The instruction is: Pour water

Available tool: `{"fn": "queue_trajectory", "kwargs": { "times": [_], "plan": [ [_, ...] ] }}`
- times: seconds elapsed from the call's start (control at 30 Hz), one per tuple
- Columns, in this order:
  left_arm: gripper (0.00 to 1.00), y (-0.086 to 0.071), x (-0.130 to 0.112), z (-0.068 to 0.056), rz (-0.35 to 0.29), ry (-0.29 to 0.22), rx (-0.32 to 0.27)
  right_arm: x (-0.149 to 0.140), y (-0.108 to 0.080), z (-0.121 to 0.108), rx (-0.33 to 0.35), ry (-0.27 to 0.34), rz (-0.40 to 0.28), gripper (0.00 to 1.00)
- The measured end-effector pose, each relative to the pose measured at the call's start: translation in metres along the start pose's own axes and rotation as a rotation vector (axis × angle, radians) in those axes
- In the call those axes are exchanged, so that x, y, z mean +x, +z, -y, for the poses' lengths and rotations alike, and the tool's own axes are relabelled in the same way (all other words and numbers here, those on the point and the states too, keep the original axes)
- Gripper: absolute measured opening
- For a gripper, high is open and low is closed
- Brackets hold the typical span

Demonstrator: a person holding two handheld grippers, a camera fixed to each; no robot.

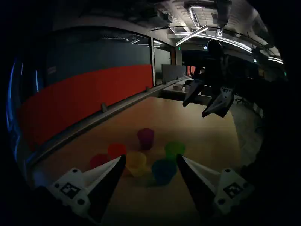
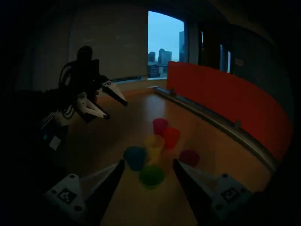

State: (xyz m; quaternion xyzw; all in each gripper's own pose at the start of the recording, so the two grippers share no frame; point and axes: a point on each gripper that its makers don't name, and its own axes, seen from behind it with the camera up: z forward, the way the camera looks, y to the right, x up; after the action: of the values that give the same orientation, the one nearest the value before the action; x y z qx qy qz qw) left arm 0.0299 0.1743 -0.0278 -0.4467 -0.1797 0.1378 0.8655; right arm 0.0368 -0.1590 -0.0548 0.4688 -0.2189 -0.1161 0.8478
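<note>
Since the cups all stand upright, long axes vertical, the coming grasp turns on which cup lies dead ahead of which jaws. The left gripper (image 1: 150,157) has its jaws spread and empty. The yellow cup (image 1: 136,162) and blue cup (image 1: 163,170) sit just ahead, framed between its tips. The right gripper (image 2: 148,161), jaws likewise apart and holding nothing, comes from the opposite side. There the green cup (image 2: 151,175) is nearest, with the blue cup just behind it to the left.

Neither hand looks clearly nearer; each gripper is raised above the desk (image 1: 195,135) at its own edge of the cluster. The purple cup (image 1: 145,137), red cup (image 1: 116,150) and pink cup (image 1: 98,160) complete the tight group in mid-desk, some rims touching or nearly so. They are small, tapered, translucent plastic. In this dimness I cannot tell which one holds water.
</note>
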Motion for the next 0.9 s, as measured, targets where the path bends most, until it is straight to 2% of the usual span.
{"fn": "queue_trajectory", "kwargs": {
  "times": [0.4, 0.67, 0.9],
  "plan": [
    [1.0, 0.018, -0.047, -0.009, 0.087, 0.012, -0.025, -0.036, 0.015, -0.005, 0.0, 0.019, 0.057, 0.99],
    [1.0, 0.03, -0.073, -0.011, 0.121, -0.015, -0.028, -0.059, 0.028, -0.003, 0.012, 0.034, 0.093, 0.99],
    [1.0, 0.04, -0.096, -0.022, 0.153, -0.028, -0.048, -0.08, 0.038, -0.005, 0.009, 0.045, 0.123, 0.99]
  ]
}}
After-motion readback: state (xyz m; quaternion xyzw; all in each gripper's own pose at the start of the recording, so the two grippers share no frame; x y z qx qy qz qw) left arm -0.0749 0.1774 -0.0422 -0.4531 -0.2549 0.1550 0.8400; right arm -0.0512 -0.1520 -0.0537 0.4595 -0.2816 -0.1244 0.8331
